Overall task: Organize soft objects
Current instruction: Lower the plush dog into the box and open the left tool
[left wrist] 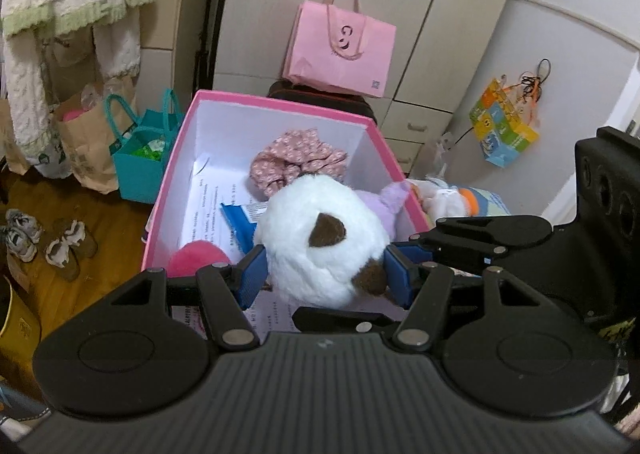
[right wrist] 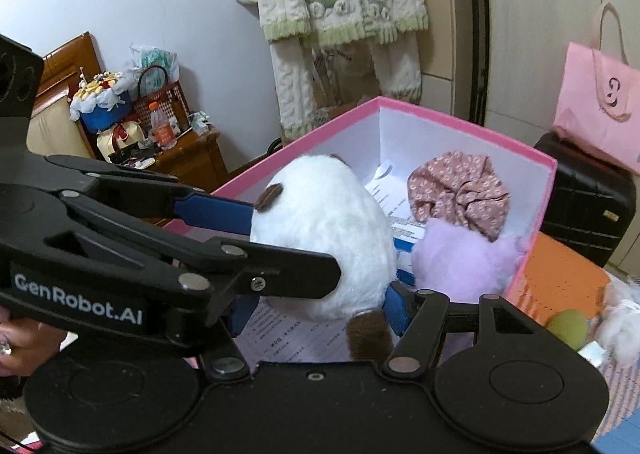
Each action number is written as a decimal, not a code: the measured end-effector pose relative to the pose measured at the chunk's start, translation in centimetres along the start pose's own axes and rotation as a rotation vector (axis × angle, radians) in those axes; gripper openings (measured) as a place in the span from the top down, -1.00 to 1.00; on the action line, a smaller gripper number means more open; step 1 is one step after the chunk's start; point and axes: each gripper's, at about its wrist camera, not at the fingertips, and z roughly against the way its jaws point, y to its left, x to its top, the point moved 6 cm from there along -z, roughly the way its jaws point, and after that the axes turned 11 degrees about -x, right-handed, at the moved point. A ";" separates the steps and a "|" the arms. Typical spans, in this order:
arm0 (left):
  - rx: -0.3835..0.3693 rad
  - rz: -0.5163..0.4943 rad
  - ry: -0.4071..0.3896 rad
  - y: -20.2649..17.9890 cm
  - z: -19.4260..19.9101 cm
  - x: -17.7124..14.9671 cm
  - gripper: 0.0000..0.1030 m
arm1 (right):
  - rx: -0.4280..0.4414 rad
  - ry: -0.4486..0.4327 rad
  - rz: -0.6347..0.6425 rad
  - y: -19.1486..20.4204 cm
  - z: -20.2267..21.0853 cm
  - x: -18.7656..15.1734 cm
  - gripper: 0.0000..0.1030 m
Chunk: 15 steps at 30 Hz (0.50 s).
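A white plush toy with brown ears (left wrist: 320, 242) hangs over the open pink box (left wrist: 280, 102). My left gripper (left wrist: 324, 274) is shut on the plush, its blue pads pressing both sides. My right gripper (right wrist: 320, 302) also holds the plush (right wrist: 324, 230) from the other side; its arm crosses the right of the left wrist view. Inside the box lie a floral pink cloth (left wrist: 296, 162), a lilac plush (right wrist: 464, 258), a hot-pink fluffy item (left wrist: 196, 258) and printed papers (left wrist: 208, 210).
A pink paper bag (left wrist: 340, 50) sits on a dark suitcase (right wrist: 584, 198) behind the box. A teal bag (left wrist: 144, 158), brown paper bag and shoes (left wrist: 68, 246) are on the floor at left. More soft toys (right wrist: 620, 318) and a green ball (right wrist: 568, 326) lie right of the box.
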 end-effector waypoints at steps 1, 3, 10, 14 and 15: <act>0.000 0.004 0.005 0.2 -0.2 0.0 -0.17 | -0.007 0.005 0.009 0.1 -0.4 0.0 -0.35; -0.004 0.020 0.019 0.7 -0.6 -0.3 -0.16 | -0.028 0.014 0.029 0.3 -1.0 -0.2 -0.35; -0.017 0.054 0.044 1.8 -1.1 -0.8 -0.17 | -0.105 0.058 0.077 0.5 -1.7 -0.5 -0.36; -0.011 0.001 0.028 1.0 0.0 -0.5 -0.21 | -0.104 0.047 0.104 0.7 -1.1 -0.5 -0.37; -0.010 -0.007 0.025 0.8 0.3 -0.5 -0.21 | -0.089 0.038 0.107 0.8 -0.7 -0.5 -0.37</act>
